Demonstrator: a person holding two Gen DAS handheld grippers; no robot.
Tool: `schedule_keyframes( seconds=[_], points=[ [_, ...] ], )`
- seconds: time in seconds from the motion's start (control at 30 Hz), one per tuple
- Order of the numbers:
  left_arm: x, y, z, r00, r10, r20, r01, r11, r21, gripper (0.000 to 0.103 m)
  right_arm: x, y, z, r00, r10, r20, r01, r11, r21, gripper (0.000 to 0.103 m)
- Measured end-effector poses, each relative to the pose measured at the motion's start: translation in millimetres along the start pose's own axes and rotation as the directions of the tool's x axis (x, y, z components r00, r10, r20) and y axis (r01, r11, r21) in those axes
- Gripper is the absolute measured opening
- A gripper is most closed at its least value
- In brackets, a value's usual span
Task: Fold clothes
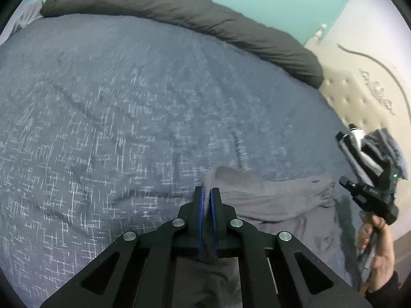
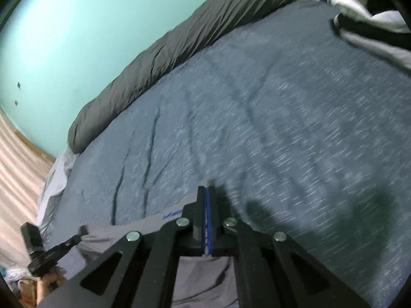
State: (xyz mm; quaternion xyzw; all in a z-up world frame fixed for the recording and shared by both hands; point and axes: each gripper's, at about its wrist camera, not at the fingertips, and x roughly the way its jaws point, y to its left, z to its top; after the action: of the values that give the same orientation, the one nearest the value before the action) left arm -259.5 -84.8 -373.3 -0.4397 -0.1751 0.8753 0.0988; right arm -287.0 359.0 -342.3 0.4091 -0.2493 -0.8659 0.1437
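Observation:
A grey garment (image 1: 269, 197) lies bunched on the blue-grey bedspread (image 1: 128, 107) near the bed's front edge. My left gripper (image 1: 207, 192) is shut on one edge of the grey garment, with cloth pinched between the blue pads. My right gripper (image 2: 208, 188) is shut on another edge of the same garment (image 2: 205, 277), which hangs under it and shows a small blue label. The right gripper also shows in the left wrist view (image 1: 345, 181), and the left gripper in the right wrist view (image 2: 77, 238).
A dark grey rolled duvet (image 1: 179, 12) lies along the far side of the bed by a teal wall. A pile of black and white clothes (image 2: 370, 23) sits near a beige tufted headboard (image 1: 354, 97). Striped flooring (image 2: 18, 169) lies beside the bed.

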Motion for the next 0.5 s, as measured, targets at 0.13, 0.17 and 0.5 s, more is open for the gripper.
schedule_keyframes(
  seconds=[0.13, 0.17, 0.5],
  points=[
    [2, 3, -1, 0.998, 0.057, -0.006, -0.057, 0.998, -0.018, 0.027, 20, 18, -7, 0.996, -0.033, -0.086, 0.028, 0.998, -0.060, 0.023],
    [0, 1, 0, 0.998, 0.062, 0.003, -0.062, 0.998, -0.013, 0.029, 26, 22, -9, 0.993, -0.042, -0.107, 0.034, 0.997, -0.075, 0.039],
    [7, -36, -12, 0.998, 0.058, -0.034, -0.053, 0.990, 0.128, 0.030, 49, 27, -26, 0.977, -0.140, -0.159, 0.108, 0.976, -0.190, 0.022]
  ],
)
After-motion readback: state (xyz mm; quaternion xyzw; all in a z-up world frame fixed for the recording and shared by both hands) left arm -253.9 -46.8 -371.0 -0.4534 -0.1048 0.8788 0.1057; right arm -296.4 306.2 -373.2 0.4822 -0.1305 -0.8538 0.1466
